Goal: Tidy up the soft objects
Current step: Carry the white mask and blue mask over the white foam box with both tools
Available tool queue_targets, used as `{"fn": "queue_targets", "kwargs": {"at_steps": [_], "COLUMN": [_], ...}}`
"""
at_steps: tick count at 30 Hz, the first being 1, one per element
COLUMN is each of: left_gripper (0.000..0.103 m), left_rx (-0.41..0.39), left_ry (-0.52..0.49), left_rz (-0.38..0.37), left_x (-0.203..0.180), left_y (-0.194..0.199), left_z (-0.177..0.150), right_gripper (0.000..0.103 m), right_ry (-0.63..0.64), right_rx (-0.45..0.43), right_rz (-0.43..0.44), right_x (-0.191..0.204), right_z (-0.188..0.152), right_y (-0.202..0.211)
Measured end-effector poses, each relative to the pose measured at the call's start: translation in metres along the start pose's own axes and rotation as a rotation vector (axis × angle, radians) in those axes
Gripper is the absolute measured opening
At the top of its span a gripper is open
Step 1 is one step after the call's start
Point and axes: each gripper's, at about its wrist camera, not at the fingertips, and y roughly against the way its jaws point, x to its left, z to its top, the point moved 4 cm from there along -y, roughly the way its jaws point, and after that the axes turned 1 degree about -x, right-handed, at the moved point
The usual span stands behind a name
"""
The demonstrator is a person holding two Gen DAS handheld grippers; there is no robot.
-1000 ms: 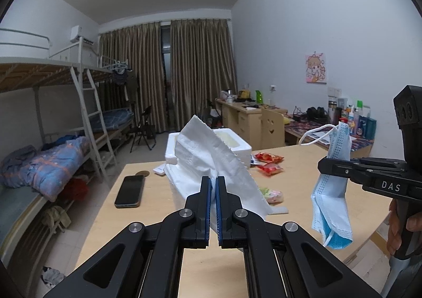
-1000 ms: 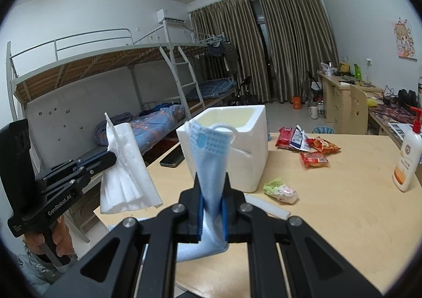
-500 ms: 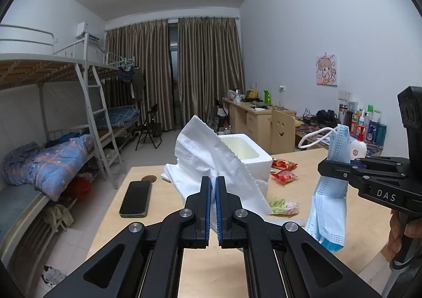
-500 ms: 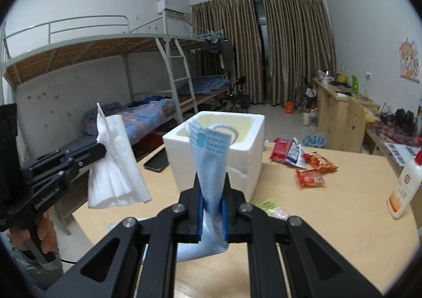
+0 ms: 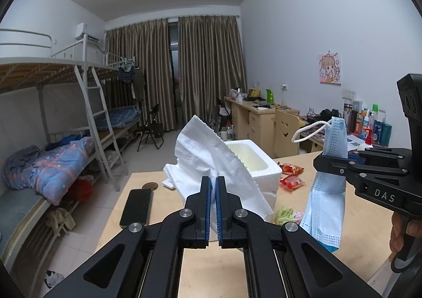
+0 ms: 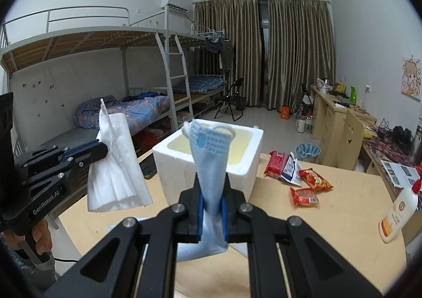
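Observation:
My left gripper (image 5: 213,184) is shut on a white tissue (image 5: 211,161) and holds it up in the air above the wooden table (image 5: 211,261). It also shows in the right wrist view (image 6: 118,174), hanging from the left gripper (image 6: 101,149). My right gripper (image 6: 212,192) is shut on a blue face mask (image 6: 211,155), held up in front of the white foam box (image 6: 237,169). The mask (image 5: 327,192) hangs from the right gripper (image 5: 320,162) at the right of the left wrist view. The foam box (image 5: 253,163) stands open behind the tissue.
Red snack packets (image 6: 303,179) and a green packet (image 5: 286,215) lie on the table by the box. A black phone (image 5: 137,207) lies at the left. A white lotion bottle (image 6: 398,211) stands at the right edge. Bunk beds (image 6: 132,87) stand beyond.
Both grippers have risen and pulled back a little with the tissue and mask still held. The foam box and table look lower and farther away.

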Motion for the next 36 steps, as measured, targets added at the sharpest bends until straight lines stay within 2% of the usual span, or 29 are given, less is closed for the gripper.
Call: {"fn": "queue_targets", "kwargs": {"at_steps": [8,22,36], "left_gripper": [0.004,0.004,0.004], "left_rx": [-0.003,-0.053,-0.014], "left_ry": [-0.014,-0.036,-0.011], "left_rz": [-0.009,-0.033,-0.081], "left_x": [-0.001,0.0,0.011], "left_y": [-0.012,-0.037,-0.094], "left_z": [0.012,0.053,0.067], "right_gripper": [0.014,0.014,0.014], "right_ry": [0.014,0.031,0.035], "right_rx": [-0.002,-0.033,-0.01], "right_rz": [0.013,-0.004,0.03], "right_x": [-0.003,-0.018,-0.029], "right_z": [0.015,0.048,0.063], "right_y": [-0.012,-0.029,-0.066]}}
